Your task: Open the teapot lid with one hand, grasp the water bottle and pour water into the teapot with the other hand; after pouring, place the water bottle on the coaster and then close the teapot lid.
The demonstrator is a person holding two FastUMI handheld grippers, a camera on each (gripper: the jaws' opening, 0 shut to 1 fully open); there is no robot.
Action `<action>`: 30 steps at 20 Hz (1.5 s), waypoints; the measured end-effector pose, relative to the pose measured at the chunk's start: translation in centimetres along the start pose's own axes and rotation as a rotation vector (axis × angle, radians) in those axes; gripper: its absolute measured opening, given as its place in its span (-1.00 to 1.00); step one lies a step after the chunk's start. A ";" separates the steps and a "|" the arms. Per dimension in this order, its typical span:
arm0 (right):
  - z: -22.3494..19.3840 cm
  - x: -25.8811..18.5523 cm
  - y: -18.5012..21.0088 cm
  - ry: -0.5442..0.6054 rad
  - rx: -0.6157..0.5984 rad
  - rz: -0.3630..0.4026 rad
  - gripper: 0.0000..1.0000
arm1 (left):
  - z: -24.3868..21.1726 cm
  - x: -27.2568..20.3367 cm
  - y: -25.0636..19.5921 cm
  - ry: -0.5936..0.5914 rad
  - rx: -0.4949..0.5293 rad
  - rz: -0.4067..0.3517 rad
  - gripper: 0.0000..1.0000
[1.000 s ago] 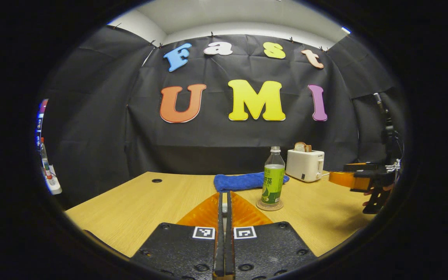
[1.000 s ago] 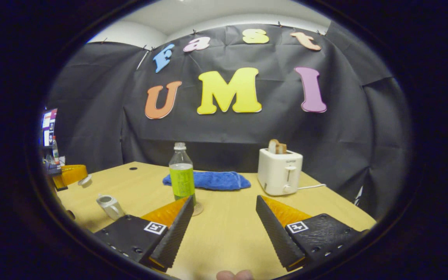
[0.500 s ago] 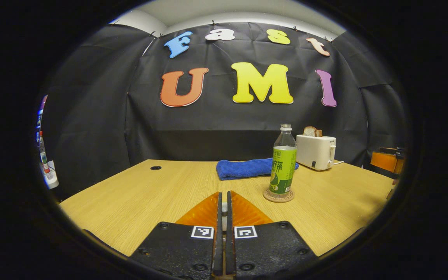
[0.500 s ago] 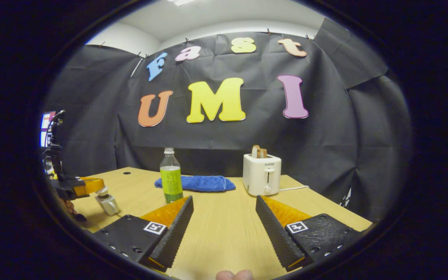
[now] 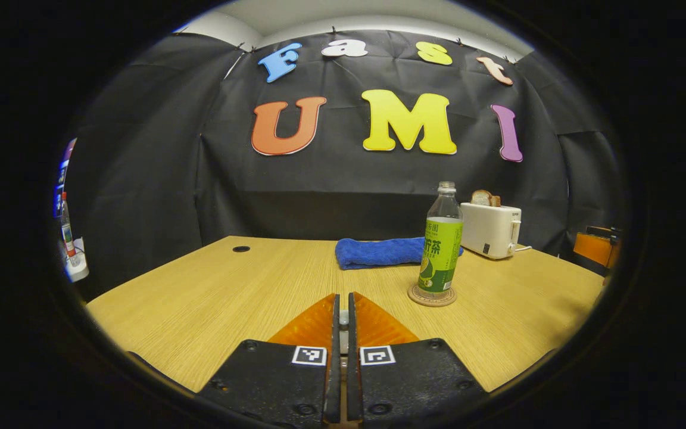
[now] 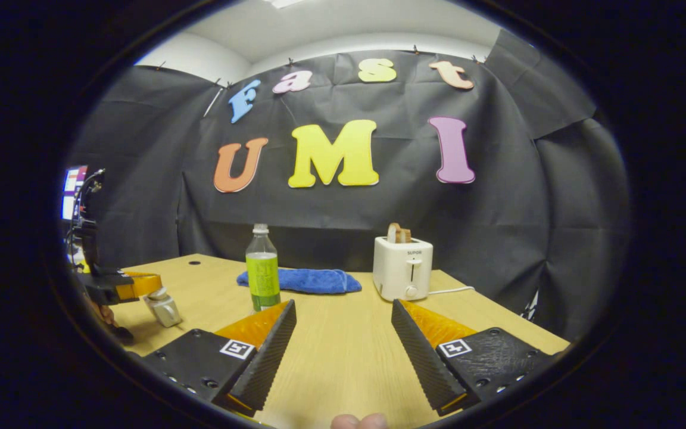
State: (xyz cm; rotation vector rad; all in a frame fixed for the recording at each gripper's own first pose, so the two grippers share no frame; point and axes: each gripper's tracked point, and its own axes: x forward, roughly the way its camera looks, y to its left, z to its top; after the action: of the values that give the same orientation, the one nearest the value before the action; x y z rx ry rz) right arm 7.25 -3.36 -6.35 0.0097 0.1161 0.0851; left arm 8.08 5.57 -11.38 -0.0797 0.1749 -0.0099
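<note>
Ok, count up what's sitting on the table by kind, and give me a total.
Water bottle: 1
Coaster: 1
Teapot: 1
Blue towel: 1
Toaster: 1
Total: 5

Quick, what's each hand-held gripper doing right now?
Left hand-held gripper: shut on the small pale teapot lid.
Right hand-held gripper: open, empty.
</note>
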 end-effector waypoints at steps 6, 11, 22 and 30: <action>0.3 -0.6 0.1 -0.015 -0.001 0.011 0.92 | 0.0 -0.3 0.4 0.004 -0.028 0.026 -0.85; 0.2 -0.6 0.1 -0.015 0.029 0.015 0.92 | -1.3 0.1 0.0 0.046 -0.041 0.022 -0.85; 0.9 -1.0 1.6 -0.033 0.007 0.008 0.91 | 4.3 -3.8 0.6 -0.048 0.012 0.105 0.99; 5.4 -4.9 2.5 -0.130 0.011 -0.021 0.91 | 10.0 -9.7 -3.7 -0.177 0.014 0.059 1.00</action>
State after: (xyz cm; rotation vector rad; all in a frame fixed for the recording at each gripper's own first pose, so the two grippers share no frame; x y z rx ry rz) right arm 2.77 -1.28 -0.39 0.0249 -0.0128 0.0627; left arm 0.23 2.86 0.43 -0.0612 -0.0003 0.0549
